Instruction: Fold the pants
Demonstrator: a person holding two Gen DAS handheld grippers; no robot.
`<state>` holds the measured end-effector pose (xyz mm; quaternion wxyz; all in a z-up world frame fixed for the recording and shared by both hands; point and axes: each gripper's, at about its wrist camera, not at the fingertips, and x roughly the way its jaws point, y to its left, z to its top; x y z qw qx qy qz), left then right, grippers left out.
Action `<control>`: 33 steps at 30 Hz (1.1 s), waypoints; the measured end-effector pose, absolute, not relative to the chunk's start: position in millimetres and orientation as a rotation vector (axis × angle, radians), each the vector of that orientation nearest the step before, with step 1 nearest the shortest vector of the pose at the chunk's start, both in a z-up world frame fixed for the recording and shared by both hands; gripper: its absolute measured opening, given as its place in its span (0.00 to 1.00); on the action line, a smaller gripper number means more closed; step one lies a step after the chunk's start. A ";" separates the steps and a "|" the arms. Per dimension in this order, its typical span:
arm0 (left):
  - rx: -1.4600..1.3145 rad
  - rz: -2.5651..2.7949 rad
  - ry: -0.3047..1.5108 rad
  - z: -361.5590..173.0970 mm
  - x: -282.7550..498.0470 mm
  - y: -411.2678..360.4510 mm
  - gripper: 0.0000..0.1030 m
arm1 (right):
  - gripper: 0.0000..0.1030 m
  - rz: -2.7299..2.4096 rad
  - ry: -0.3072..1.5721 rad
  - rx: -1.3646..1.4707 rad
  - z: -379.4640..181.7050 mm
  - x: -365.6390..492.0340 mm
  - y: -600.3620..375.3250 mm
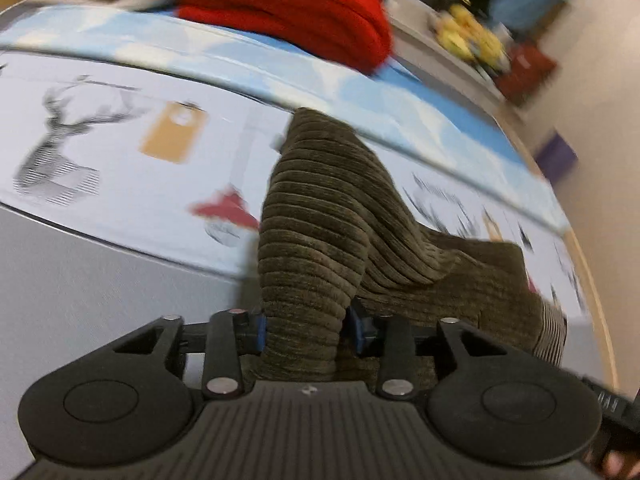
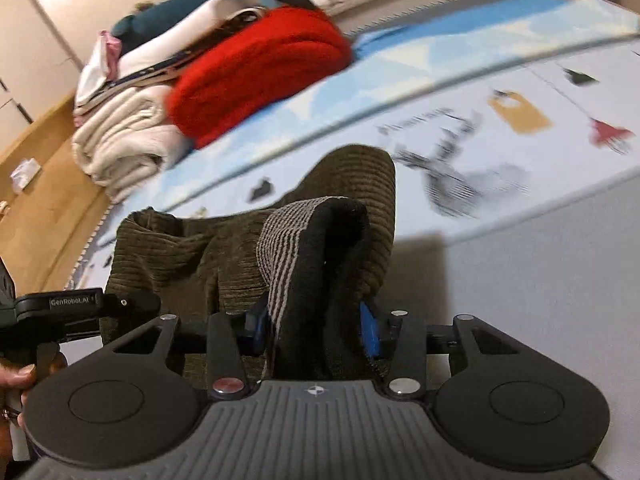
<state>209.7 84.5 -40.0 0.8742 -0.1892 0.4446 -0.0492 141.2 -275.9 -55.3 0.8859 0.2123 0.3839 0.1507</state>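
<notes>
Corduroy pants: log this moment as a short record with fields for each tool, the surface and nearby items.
item: olive-brown corduroy pants, striped waistband showing
left tool: shut on the pants, fabric bunched between its blue pads
right tool: shut on the pants at the waistband end
surface: printed bed sheet with deer motifs
nearby: folded red knit; cream folded laundry beside it
image quality: motion blur in both views

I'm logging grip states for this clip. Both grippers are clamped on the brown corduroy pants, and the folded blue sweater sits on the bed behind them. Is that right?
One detail is off: the folded sweater behind the pants is red, not blue, as both wrist views show. The rest holds: the left gripper and the right gripper each pinch the brown corduroy pants over the bed.
</notes>
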 end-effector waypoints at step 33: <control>-0.004 -0.029 0.624 31.5 -3.9 28.4 0.99 | 0.91 0.130 0.526 0.121 26.1 -5.0 -221.7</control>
